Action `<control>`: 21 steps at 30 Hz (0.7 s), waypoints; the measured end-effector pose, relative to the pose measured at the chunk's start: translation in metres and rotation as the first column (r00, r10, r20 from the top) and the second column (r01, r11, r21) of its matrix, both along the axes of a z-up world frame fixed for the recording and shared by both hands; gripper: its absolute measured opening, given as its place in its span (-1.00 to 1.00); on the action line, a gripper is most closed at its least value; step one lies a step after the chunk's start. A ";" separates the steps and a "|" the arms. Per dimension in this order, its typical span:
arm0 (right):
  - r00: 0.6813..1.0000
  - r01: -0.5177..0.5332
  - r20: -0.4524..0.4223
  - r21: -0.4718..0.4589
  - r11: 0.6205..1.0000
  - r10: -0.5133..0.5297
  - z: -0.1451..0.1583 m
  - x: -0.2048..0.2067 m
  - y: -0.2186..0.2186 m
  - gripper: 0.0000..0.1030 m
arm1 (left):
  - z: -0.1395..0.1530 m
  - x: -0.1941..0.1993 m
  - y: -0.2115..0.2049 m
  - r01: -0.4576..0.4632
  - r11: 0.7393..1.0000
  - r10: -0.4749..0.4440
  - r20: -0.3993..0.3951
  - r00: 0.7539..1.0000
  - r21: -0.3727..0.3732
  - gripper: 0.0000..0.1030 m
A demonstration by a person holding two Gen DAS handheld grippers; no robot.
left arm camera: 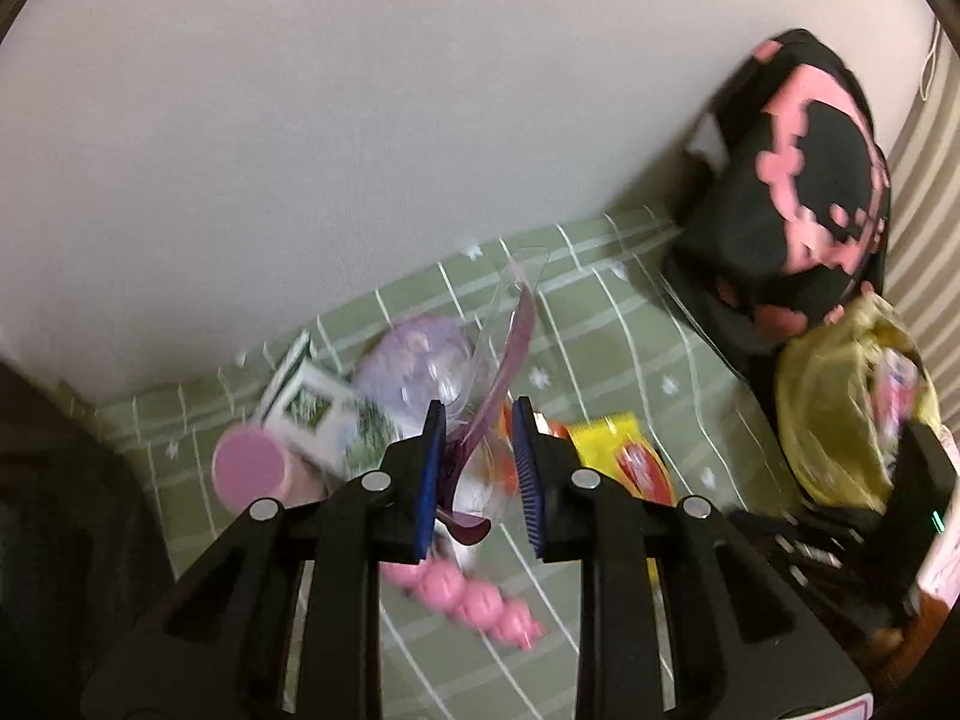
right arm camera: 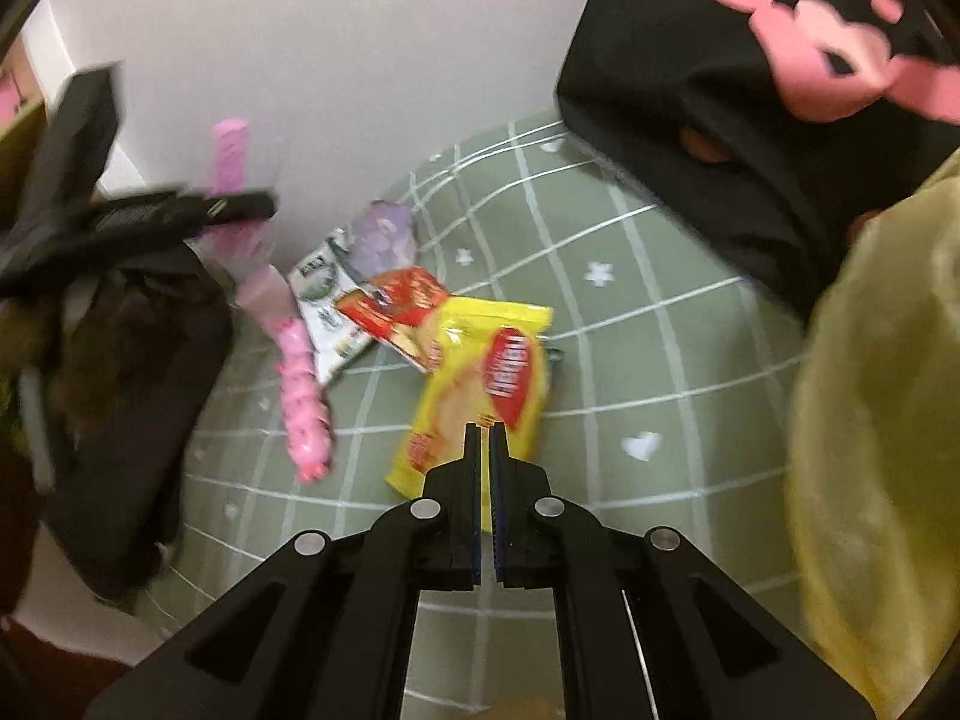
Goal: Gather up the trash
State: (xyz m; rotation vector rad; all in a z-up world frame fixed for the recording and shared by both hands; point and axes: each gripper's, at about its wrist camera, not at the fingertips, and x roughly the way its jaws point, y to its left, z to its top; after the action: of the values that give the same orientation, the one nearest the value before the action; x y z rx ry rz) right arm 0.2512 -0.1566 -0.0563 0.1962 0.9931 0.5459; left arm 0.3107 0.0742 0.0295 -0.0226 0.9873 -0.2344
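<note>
Trash lies on a green checked bedsheet [right arm camera: 630, 312]: a yellow snack bag [right arm camera: 480, 384], a red wrapper [right arm camera: 396, 300], a green-white packet [right arm camera: 327, 306], a pink bead-shaped toy [right arm camera: 303, 402] and a purple round piece [left arm camera: 414, 366]. My left gripper [left arm camera: 477, 420] holds a clear plastic package with a purple-pink strip [left arm camera: 510, 348] between its jaws, lifted above the sheet. My right gripper [right arm camera: 485, 426] is shut with nothing visible in it, hovering over the yellow snack bag's near end. A yellow-green plastic bag [right arm camera: 870, 450] hangs at the right; it also shows in the left wrist view [left arm camera: 840, 414].
A black cushion with pink pattern [left arm camera: 798, 180] leans against the white wall [left arm camera: 360, 120] at the right. A pink cylinder [left arm camera: 249, 468] lies by the packet. Dark clothing [right arm camera: 126, 396] is heaped at the sheet's left edge. The left gripper body [right arm camera: 120, 216] shows at upper left.
</note>
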 end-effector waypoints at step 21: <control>0.994 0.002 -0.107 -0.113 0.994 -0.015 -0.051 0.022 0.035 -0.90 | -0.098 -0.117 0.044 -0.195 0.980 0.183 -0.234 0.955 -0.029 -0.40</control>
State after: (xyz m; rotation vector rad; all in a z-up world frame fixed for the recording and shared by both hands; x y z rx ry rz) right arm 0.2732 -0.1217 -0.1069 0.1302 1.1247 0.4737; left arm 0.1934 0.1181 -0.0689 -0.1951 1.2026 -0.0816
